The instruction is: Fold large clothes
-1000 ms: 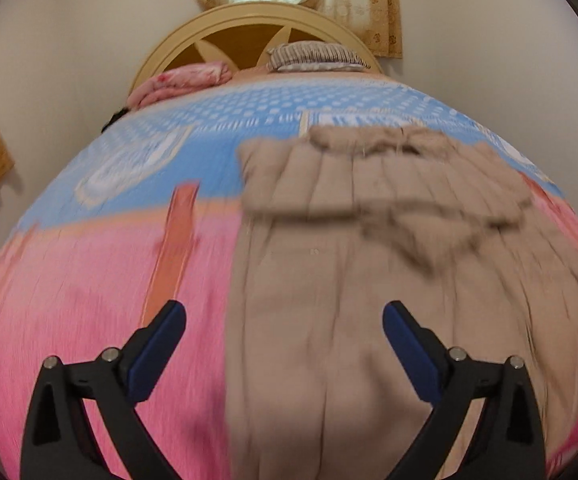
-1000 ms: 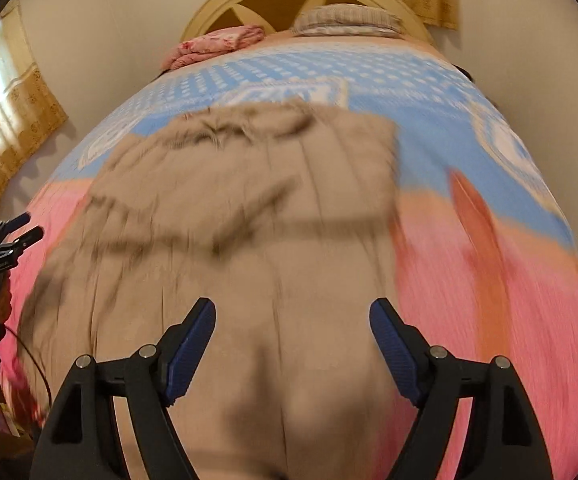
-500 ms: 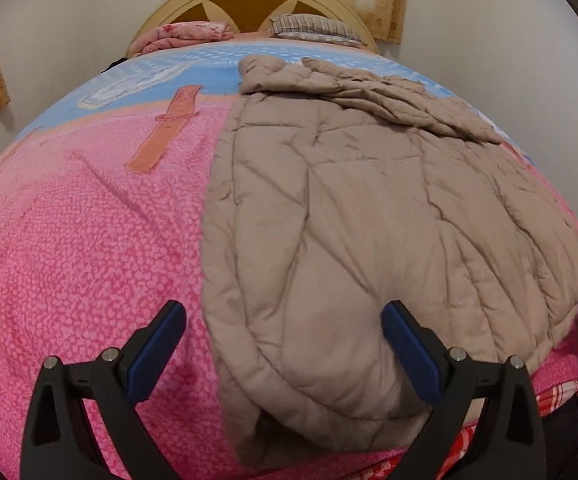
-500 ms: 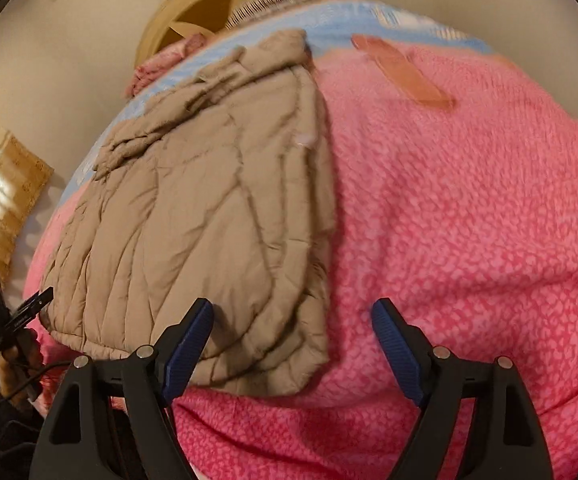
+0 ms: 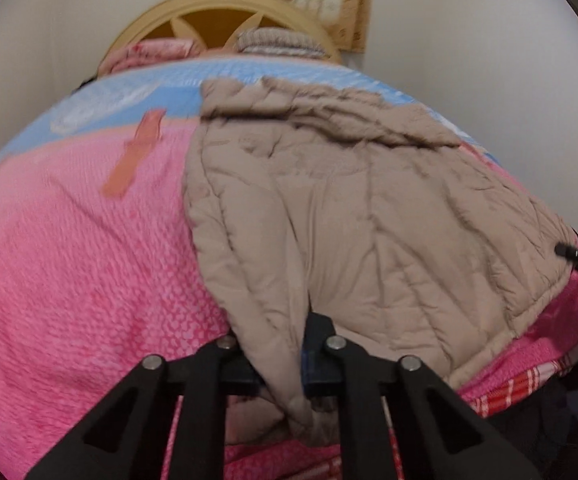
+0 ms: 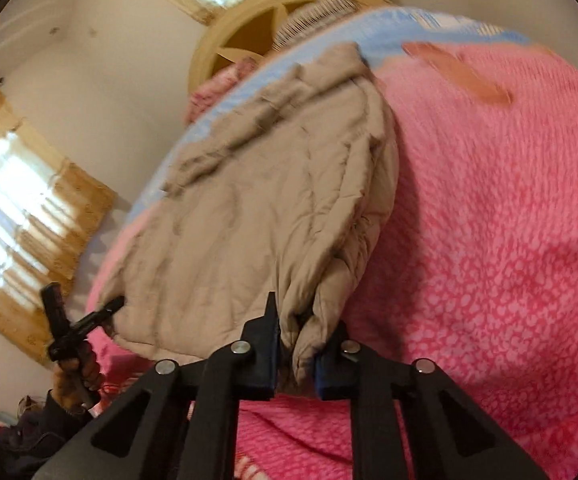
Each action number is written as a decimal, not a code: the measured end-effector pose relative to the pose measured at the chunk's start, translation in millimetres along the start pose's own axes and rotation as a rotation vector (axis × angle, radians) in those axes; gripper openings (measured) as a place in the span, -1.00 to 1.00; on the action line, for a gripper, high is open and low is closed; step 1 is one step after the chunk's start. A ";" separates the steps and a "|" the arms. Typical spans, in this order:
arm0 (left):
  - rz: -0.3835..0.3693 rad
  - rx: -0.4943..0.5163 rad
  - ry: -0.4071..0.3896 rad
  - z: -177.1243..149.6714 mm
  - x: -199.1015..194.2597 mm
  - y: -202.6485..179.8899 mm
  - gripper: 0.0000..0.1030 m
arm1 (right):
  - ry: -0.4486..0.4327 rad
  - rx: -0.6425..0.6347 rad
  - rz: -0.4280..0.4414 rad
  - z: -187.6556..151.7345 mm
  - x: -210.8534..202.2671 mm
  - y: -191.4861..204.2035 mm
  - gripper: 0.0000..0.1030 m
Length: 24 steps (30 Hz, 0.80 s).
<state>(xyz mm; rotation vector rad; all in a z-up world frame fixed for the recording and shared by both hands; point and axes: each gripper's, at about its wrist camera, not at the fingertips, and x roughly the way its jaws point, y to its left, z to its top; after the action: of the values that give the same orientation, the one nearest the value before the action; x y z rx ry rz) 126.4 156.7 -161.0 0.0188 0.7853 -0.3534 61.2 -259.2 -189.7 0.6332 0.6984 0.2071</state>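
A pink-and-blue bed [image 5: 69, 260] fills the room below a curved headboard [image 5: 217, 12]. The tan quilted jacket [image 5: 349, 208] lies toward the bed's foot. Each hand-held gripper, left [image 5: 279, 360] and right [image 6: 297, 350], pinches a hem corner; that thin bite on puffy, slippery fabric could slip when lifted.

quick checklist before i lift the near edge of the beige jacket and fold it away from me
1. Left gripper clamped on the jacket hem: ok.
2. Right gripper clamped on the hem: ok.
3. Each grip holds every layer of the hem: cannot tell.
4. Jacket lying flat: not ok, its far end is bunched.
5. Bedspread beyond the jacket free for the fold: ok.
6. Bedspread caught in either grip: cannot tell.
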 end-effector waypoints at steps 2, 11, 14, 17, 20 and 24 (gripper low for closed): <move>-0.043 0.010 -0.035 2.9 -22.5 -1.6 -0.79 | -0.032 -0.018 0.022 1.9 -16.8 7.5 -0.82; -0.267 -0.055 -0.208 23.8 -134.7 9.4 -0.79 | -0.245 -0.033 0.176 17.1 -130.7 42.0 -0.83; -0.310 -0.040 -0.260 34.9 -162.6 2.3 -0.79 | -0.327 -0.064 0.220 28.4 -161.2 65.2 -0.83; -0.351 -0.045 -0.276 53.3 -173.2 3.6 -0.79 | -0.399 -0.091 0.247 42.7 -179.8 82.7 -0.84; -0.371 -0.055 -0.263 83.4 -157.9 13.3 -0.78 | -0.431 -0.092 0.242 75.6 -169.5 88.4 -0.84; -0.398 -0.089 -0.214 122.2 -115.4 29.3 -0.77 | -0.429 -0.057 0.208 129.5 -126.4 82.1 -0.84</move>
<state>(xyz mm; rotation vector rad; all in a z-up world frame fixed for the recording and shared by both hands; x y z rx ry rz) 144.7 201.4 2.7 -0.2587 0.5883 -0.6854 53.0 -303.2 3.9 0.6682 0.2121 0.2719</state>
